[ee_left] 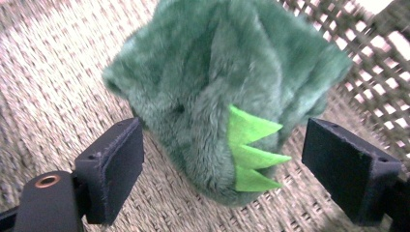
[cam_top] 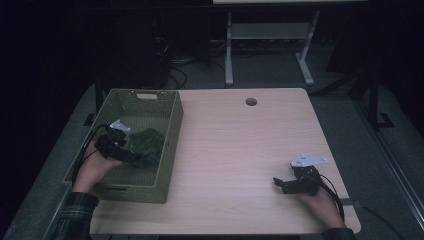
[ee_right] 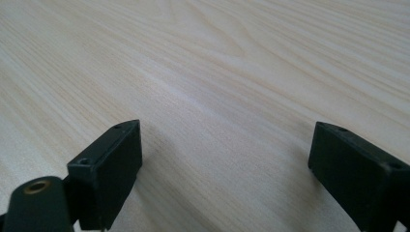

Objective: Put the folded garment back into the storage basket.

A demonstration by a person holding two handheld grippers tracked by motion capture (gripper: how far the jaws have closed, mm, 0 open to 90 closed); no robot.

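You are working in what looks like a lab or test room rather than a home. Your light wood table has a cable hole near its far edge and stands on grey carpet. Beyond it, a white metal bench frame rises from the dark, with loose cables trailing across the floor.

High view overhead, facing forward-down; tongs views close: basket floor, tabletop.
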